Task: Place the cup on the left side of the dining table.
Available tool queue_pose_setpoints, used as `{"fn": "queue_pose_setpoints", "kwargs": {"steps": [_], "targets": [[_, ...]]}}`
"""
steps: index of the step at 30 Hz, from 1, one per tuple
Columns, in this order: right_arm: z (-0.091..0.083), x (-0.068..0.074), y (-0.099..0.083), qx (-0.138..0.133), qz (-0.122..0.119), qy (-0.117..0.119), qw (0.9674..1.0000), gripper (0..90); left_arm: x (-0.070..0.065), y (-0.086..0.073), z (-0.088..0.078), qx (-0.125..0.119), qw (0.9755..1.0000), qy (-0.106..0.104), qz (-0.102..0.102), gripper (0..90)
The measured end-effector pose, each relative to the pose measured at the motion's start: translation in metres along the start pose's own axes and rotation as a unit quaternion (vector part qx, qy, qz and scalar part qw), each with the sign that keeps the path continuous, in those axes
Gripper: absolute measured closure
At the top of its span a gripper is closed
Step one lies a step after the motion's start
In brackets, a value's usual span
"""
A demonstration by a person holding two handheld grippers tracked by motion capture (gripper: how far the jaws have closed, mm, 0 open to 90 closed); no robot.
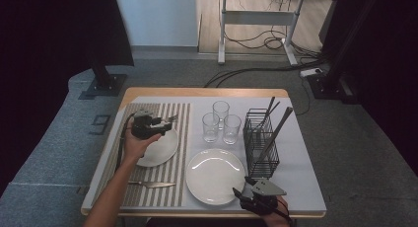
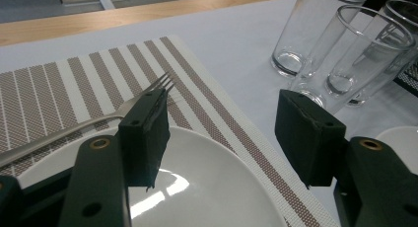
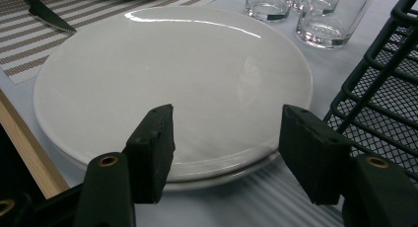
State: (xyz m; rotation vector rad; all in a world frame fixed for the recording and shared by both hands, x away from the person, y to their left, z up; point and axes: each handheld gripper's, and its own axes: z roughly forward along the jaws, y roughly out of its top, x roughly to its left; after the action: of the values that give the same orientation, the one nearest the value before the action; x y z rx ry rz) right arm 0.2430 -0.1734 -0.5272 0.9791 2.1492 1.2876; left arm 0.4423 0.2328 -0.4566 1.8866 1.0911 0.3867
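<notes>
Table-setting in progress, judged partly complete. Striped placemat [image 1: 148, 138] laid at left of worktop [image 1: 300, 187]; small plate [image 1: 160, 149] set on it, knife [image 1: 153, 184] placed on the mat at its near edge.

Left hand-held gripper [image 1: 158, 124] found above the far rim of the small plate, jaws standing wide apart. Fork [image 2: 98, 121] seen lying low behind the left jaw, tines toward the glasses, over the mat and plate rim; not pinched between the pads. Whether touching the jaw or resting free: could not be told. Fork placement judged in hand, not confirmed finished.

Right hand-held gripper [image 1: 249, 193] held at the near edge of the worktop, jaws open and empty, facing the large plate [image 3: 172, 84], which lay off the mat.

Three glasses [image 1: 219, 122] grouped mid-worktop; further utensils standing in wire basket [image 1: 260, 140]. Remaining, by judgement: distribution of glasses, plate and basket cutlery.
</notes>
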Motion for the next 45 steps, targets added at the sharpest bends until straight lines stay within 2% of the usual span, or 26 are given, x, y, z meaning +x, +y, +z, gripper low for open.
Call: {"fn": "queue_pose_setpoints", "kwargs": {"steps": [12, 23, 45], "targets": [[0.000, 0.000, 0.000, 0.000, 0.000, 0.001, 1.0000, 38.7, -0.006, -0.002, 0.005, 0.000, 0.9999, -0.012, 0.001, 38.1], [0.000, 0.000, 0.000, -0.001, 0.000, -0.001, 1.0000, 38.7, -0.016, -0.005, 0.016, 0.007, 0.9996, -0.025, 0.003, 38.2], [-0.001, -0.001, 0.000, -0.001, -0.001, -0.002, 1.0000, 38.7, -0.032, -0.005, 0.027, 0.005, 0.9991, -0.041, 0.007, 38.2]]}}
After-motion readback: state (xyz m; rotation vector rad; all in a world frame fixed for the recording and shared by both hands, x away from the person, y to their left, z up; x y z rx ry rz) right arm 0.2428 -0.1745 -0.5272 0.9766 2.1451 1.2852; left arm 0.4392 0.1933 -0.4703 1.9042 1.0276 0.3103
